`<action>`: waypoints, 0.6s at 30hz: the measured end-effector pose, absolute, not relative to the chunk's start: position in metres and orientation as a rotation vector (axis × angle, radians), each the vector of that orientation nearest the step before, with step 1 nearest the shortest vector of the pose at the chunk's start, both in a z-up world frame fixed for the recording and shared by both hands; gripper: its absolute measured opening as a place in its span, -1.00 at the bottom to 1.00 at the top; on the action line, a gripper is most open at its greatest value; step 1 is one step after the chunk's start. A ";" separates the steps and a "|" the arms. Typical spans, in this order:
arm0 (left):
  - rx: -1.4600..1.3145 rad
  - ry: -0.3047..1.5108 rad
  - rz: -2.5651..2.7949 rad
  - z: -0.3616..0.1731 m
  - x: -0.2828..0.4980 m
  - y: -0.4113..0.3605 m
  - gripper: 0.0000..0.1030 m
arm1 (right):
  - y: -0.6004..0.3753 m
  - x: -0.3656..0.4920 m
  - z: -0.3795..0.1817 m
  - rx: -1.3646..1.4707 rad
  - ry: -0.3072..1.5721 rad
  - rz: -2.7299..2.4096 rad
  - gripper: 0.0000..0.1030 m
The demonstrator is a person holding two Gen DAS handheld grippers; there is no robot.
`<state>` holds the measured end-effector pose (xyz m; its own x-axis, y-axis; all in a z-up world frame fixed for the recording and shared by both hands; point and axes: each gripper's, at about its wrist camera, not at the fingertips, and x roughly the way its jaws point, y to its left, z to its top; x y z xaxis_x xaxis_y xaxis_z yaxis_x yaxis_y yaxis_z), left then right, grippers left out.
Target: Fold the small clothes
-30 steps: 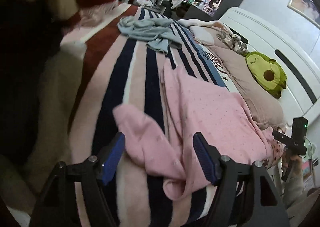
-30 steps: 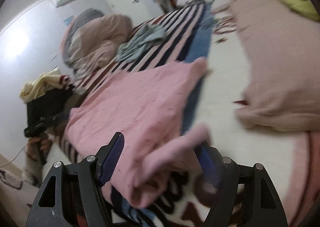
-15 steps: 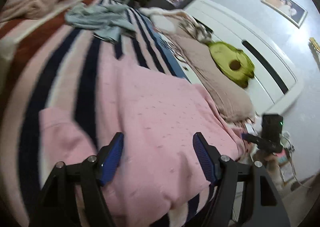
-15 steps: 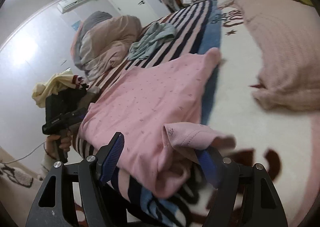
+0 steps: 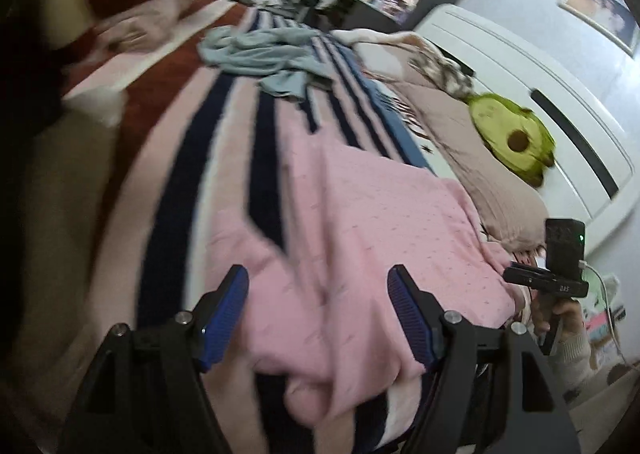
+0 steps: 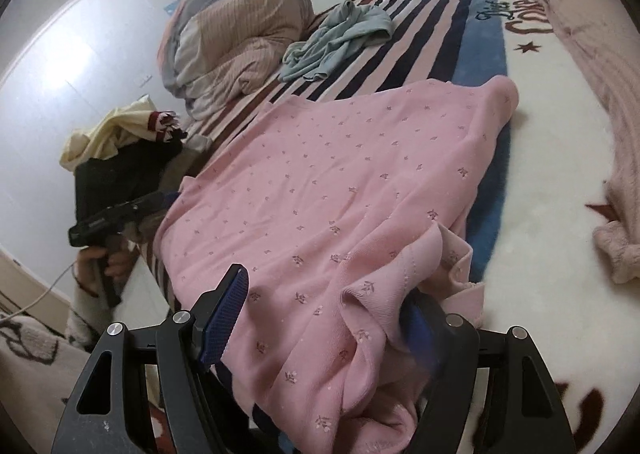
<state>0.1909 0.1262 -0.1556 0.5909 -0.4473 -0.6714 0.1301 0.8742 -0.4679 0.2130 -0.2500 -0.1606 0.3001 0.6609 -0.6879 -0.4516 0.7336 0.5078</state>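
A pink dotted top (image 5: 380,221) lies spread on the striped blanket (image 5: 176,193), one sleeve bent toward me. My left gripper (image 5: 320,298) hovers over its near edge, blue pads wide apart, cloth below them but not pinched. At the far right a hand holds my right gripper (image 5: 560,266). In the right wrist view the same pink top (image 6: 320,193) fills the middle. My right gripper (image 6: 320,314) stands open over its bunched corner, and a ribbed cuff (image 6: 400,274) drapes across the right finger. The left gripper (image 6: 112,217) shows at the left bed edge.
A crumpled light blue garment (image 5: 272,53) lies farther up the blanket. An avocado plush (image 5: 516,141) rests on a beige pillow (image 5: 480,181) by the white headboard. A rolled duvet (image 6: 236,37) and a cream and black clothes pile (image 6: 120,141) sit at the bed's other side.
The left view swung over the top's body and back to its sleeve side. The right gripper came down closer to the pink corner, whose cuff now lies against its right finger.
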 end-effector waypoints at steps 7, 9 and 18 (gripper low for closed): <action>-0.515 0.917 -0.347 -0.190 0.176 0.136 0.35 | -0.272 0.196 -0.137 0.121 0.974 0.578 0.34; -0.537 0.901 -0.377 -0.194 0.181 0.133 0.36 | -0.278 0.191 -0.132 0.119 0.967 0.562 0.34; -0.551 0.923 -0.518 -0.198 0.212 0.093 0.36 | -0.284 0.184 -0.126 0.042 0.966 0.475 0.34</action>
<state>0.2116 0.0926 -0.1983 0.5032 -0.6289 -0.5927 0.1781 0.7466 -0.6410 0.1843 -0.2838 -0.1258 0.4748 0.4063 -0.7807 -0.3699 0.8970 0.2419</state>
